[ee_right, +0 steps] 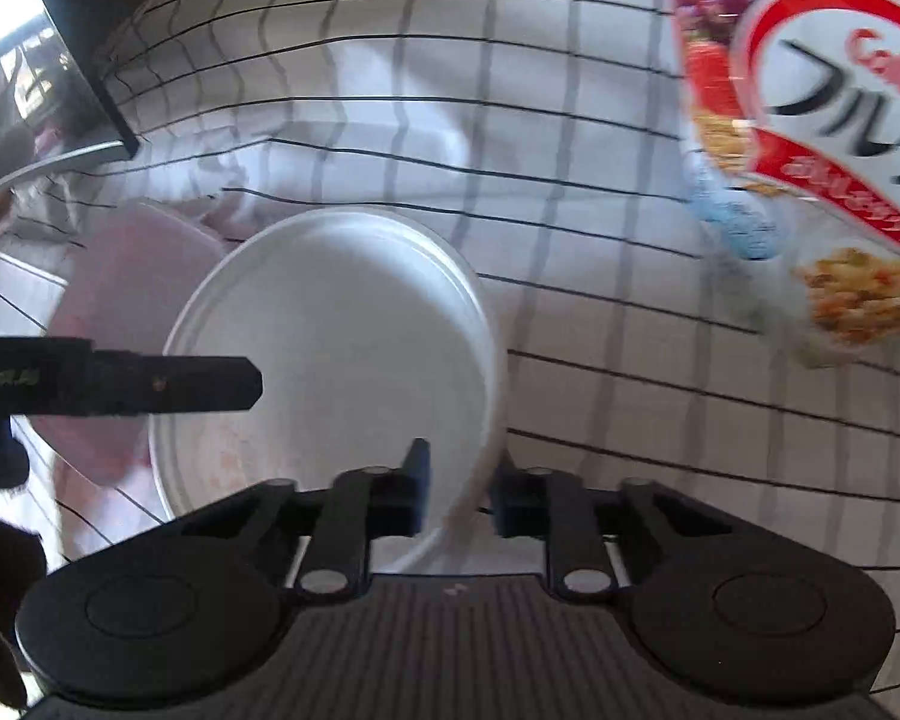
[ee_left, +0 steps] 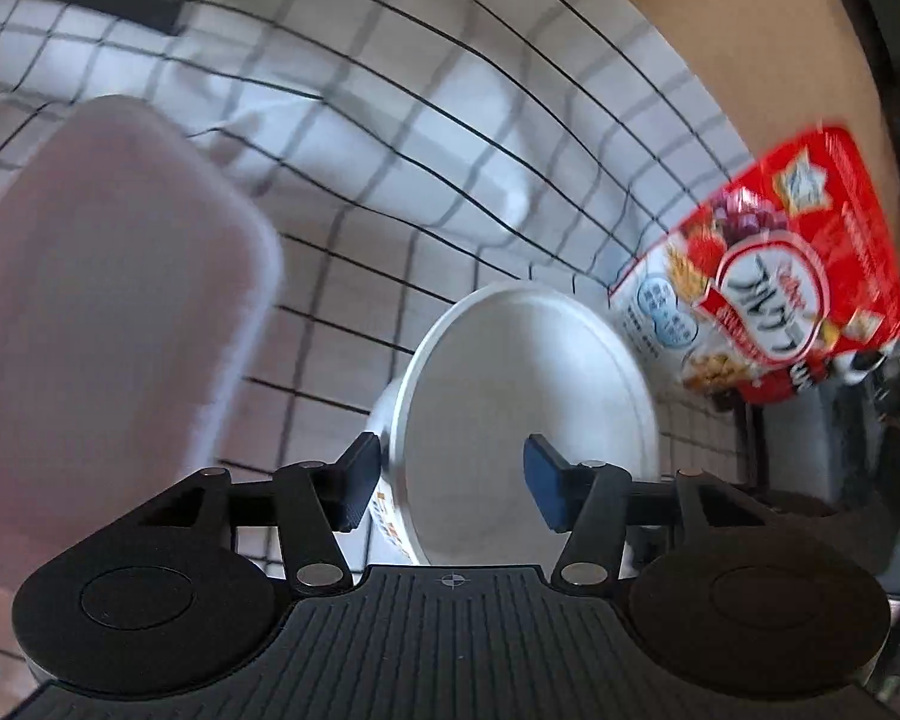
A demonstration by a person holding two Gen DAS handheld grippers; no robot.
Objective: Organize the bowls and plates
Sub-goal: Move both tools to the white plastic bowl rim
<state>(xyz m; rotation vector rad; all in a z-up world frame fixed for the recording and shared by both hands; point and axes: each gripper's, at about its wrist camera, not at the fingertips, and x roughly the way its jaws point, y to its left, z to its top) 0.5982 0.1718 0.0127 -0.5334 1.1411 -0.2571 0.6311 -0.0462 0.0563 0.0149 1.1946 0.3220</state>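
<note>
- White plate [ee_right: 330, 360] is pinched by its rim in our right gripper [ee_right: 456, 492], tilted above the checked cloth [ee_right: 570, 420], its fingers narrowed onto it.
- Our left gripper [ee_left: 450, 480] brackets the same plate, fingers half spread; whether they touch it we cannot tell.
- Pink tray [ee_left: 108, 300] sits toward the cloth's left edge, cereal bag [ee_left: 768, 276] toward its right edge.
- We judge sorting is underway: this plate still needs a resting place; no bowl is clearly identifiable.

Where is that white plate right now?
The white plate is lifted on edge over the checked tablecloth, its rim pinched by the right gripper, between the pink tray and red cereal bag.
</note>
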